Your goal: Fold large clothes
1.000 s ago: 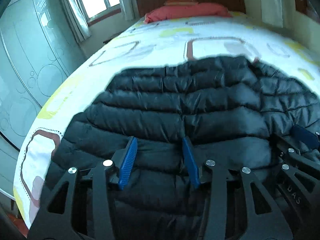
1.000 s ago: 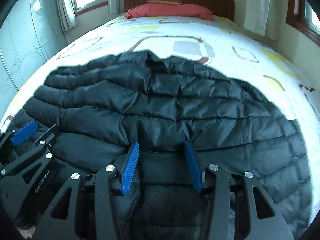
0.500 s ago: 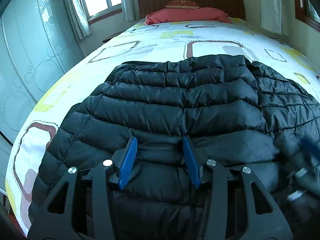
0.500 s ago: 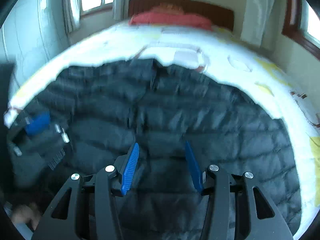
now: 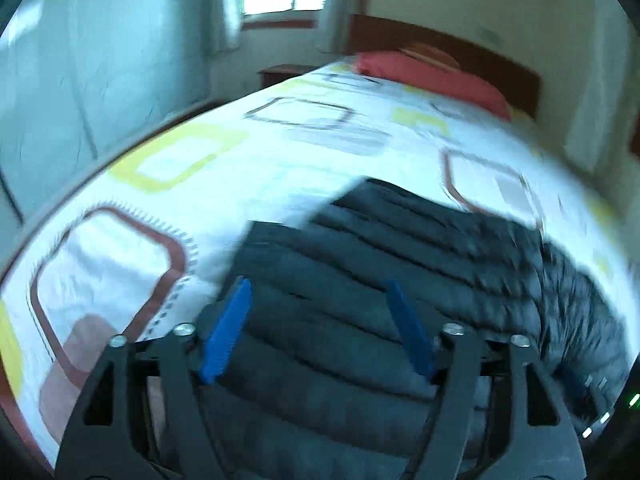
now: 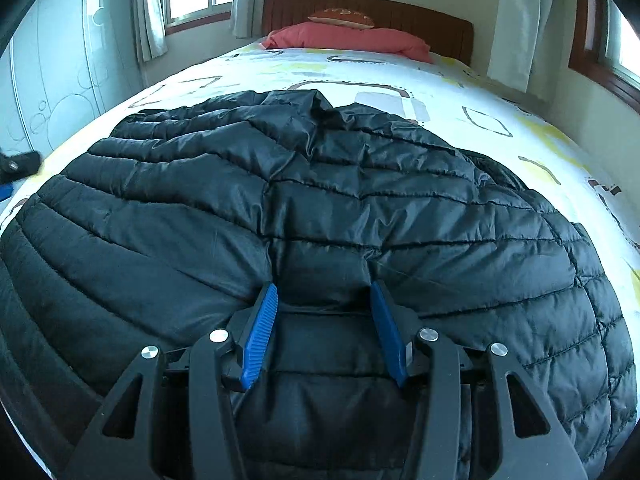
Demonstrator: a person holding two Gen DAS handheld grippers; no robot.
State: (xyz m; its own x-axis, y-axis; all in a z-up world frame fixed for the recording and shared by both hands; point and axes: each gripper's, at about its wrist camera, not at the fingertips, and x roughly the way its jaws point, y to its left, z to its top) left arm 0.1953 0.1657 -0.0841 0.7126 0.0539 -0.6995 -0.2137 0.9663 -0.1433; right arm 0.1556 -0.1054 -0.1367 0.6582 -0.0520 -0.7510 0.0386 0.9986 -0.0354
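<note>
Black quilted puffer jacket (image 6: 360,208) spread across patterned bedspread (image 6: 500,92), near hem cut off below both views. Right gripper (image 6: 324,300) pinching a jacket fold. Left gripper (image 5: 316,292) opening, pads clear of fabric, view motion-blurred.

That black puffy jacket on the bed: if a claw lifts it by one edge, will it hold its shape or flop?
The puffy jacket would probably flop: it lies in soft folds and bunches between the right claw pads. Its quilted, air-filled panels suggest it is light for its bulk. The shiny shell looks slick, so a shallow pinch might slip off.
</note>
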